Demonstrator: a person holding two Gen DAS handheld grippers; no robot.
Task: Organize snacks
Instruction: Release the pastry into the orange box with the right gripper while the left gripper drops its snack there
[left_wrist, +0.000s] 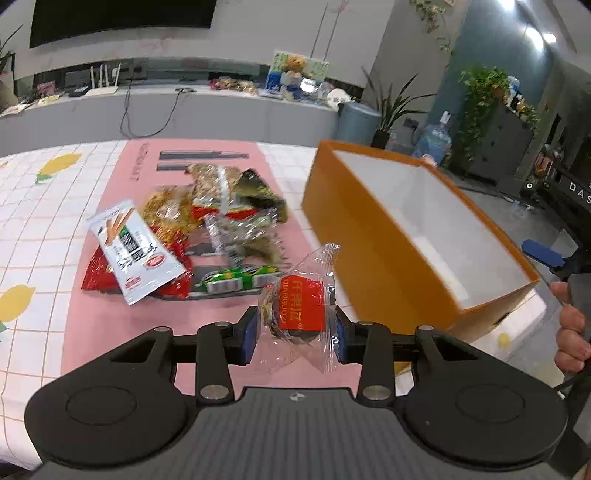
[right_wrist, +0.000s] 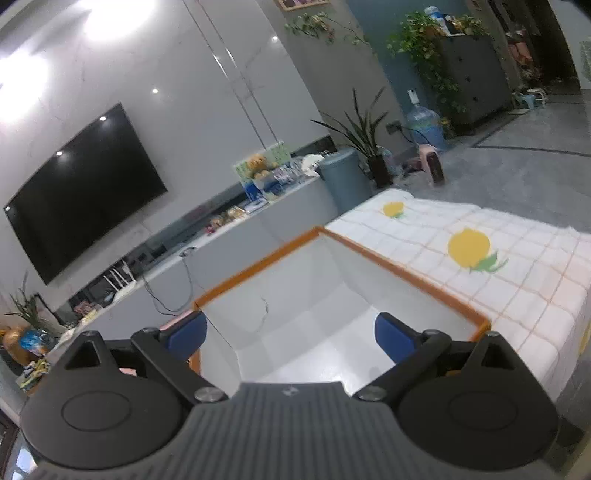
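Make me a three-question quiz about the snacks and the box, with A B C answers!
1. Where is the pile of snacks?
A. On the pink mat
B. Inside the box
C. On the floor

2. What colour is the outside of the box?
A. Green
B. Orange
C. Black

3. What is the left tool doing?
A. Hanging open with nothing in it
B. Pinching the box wall
C. Squeezing a clear snack packet with a red label

Answers:
1 A: the packets lie heaped on the pink mat beside the box.
2 B: its outer walls are orange and its inside is white.
3 C: the blue pads press both sides of the packet. The right tool stands open over the box, which looks empty.
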